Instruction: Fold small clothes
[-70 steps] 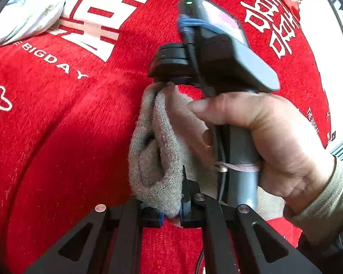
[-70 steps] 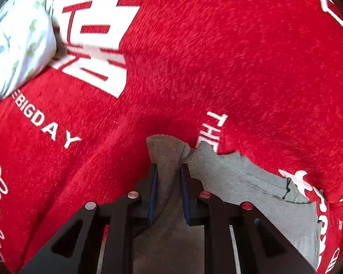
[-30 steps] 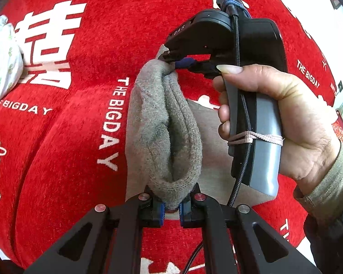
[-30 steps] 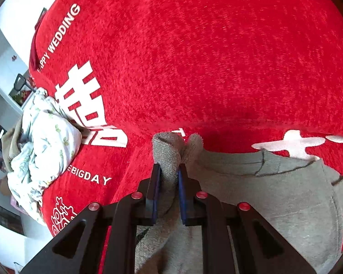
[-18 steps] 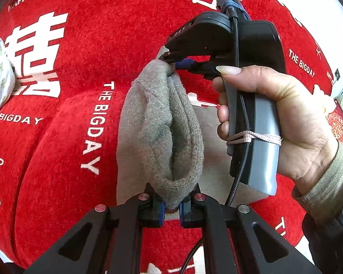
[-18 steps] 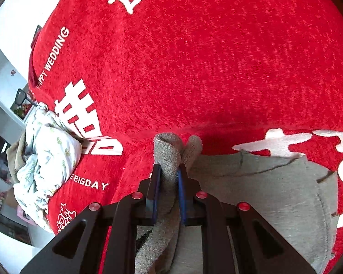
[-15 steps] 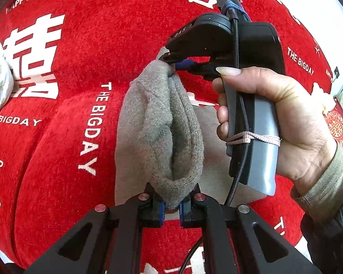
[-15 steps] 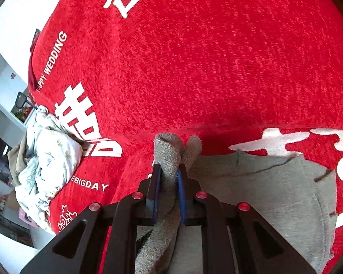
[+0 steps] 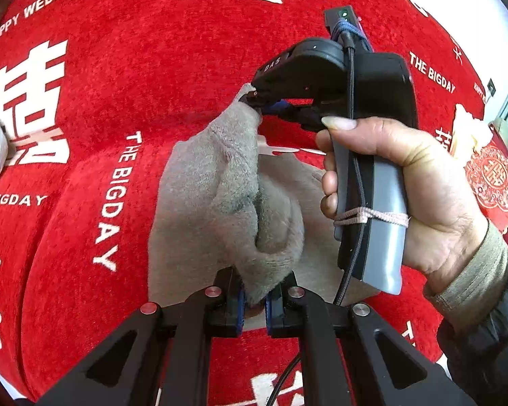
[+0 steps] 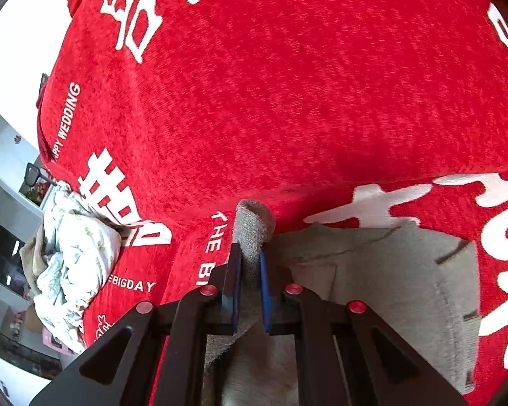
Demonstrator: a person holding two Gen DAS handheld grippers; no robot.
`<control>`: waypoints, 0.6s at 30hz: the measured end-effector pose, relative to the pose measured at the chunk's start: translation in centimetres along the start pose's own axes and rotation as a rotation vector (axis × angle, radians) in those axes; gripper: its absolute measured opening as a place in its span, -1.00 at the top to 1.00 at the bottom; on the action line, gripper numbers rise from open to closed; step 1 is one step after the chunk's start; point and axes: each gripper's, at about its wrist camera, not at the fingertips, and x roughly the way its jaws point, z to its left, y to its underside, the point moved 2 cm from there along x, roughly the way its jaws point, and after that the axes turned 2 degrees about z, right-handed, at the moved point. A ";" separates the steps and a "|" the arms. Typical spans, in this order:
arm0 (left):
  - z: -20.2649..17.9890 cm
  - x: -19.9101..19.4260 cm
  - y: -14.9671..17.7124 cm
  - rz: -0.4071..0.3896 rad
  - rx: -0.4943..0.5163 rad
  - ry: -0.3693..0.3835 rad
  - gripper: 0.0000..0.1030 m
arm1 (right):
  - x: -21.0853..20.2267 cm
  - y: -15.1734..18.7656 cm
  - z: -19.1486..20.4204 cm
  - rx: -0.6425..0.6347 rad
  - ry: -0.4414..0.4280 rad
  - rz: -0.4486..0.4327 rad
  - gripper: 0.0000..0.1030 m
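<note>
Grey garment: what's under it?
Under the grey garment lies the red printed cloth. Both the left gripper and right gripper pinch its raised edge; anything beneath is hidden.

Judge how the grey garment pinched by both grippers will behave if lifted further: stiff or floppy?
Probably floppy: the grey garment sags between the left gripper and right gripper. Likely light; small pinches hold it. Its fuzzy knit seems unlikely to slip.

Looks like a home, set up for a wedding: red plush cover printed with "HAPPY WEDDING" and double-happiness characters, crumpled floral laundry at its edge, white shelving and a dark screen beyond.
</note>
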 end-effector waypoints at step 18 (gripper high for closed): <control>-0.8 1.3 -0.1 0.033 0.003 -0.011 0.82 | 1.2 6.2 -10.4 0.443 -0.303 0.183 -0.57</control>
